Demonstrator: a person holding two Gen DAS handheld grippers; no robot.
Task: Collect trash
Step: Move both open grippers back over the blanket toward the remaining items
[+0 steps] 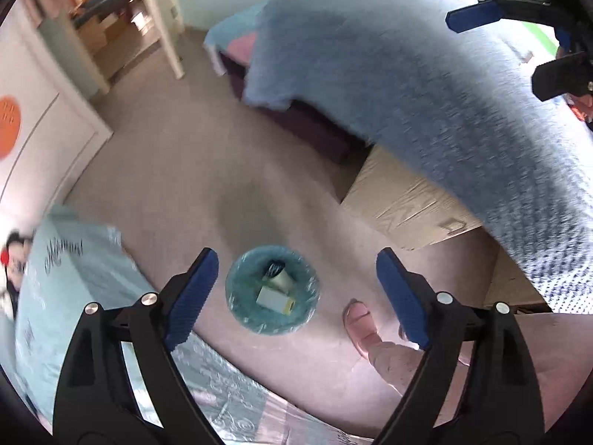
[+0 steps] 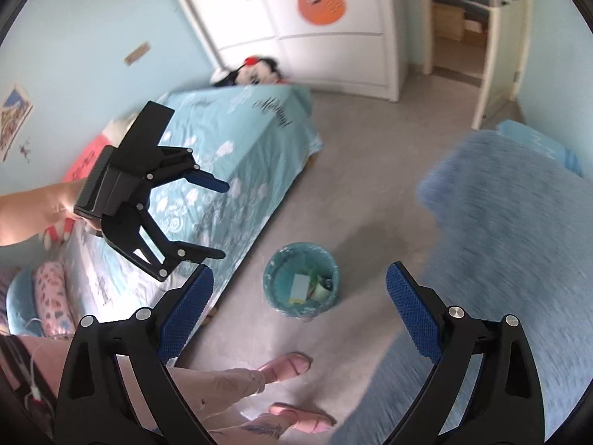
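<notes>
A round bin with a teal liner (image 1: 237, 307) stands on the grey floor between two beds. Inside it lie a white carton with a yellow end (image 1: 272, 298), a pale cup (image 1: 281, 281) and a dark scrap. My left gripper (image 1: 296, 257) hangs high above the bin, pointing down, open with nothing between its blue pads. In the right wrist view the same bin (image 2: 274, 296) sits below my right gripper (image 2: 300, 271), which is also open and holds nothing. The left gripper (image 2: 223, 219) shows at the left there, over the bed edge. The right gripper (image 1: 494, 52) appears at the top right of the left wrist view.
A bed with a teal cover (image 2: 241, 141) runs along the left of the bin. A fuzzy blue blanket (image 1: 407, 74) drapes on the right, above a cardboard box (image 1: 400, 204). The person's feet in pink slippers (image 2: 292, 365) stand near the bin. A doorway (image 2: 459, 37) opens at the back.
</notes>
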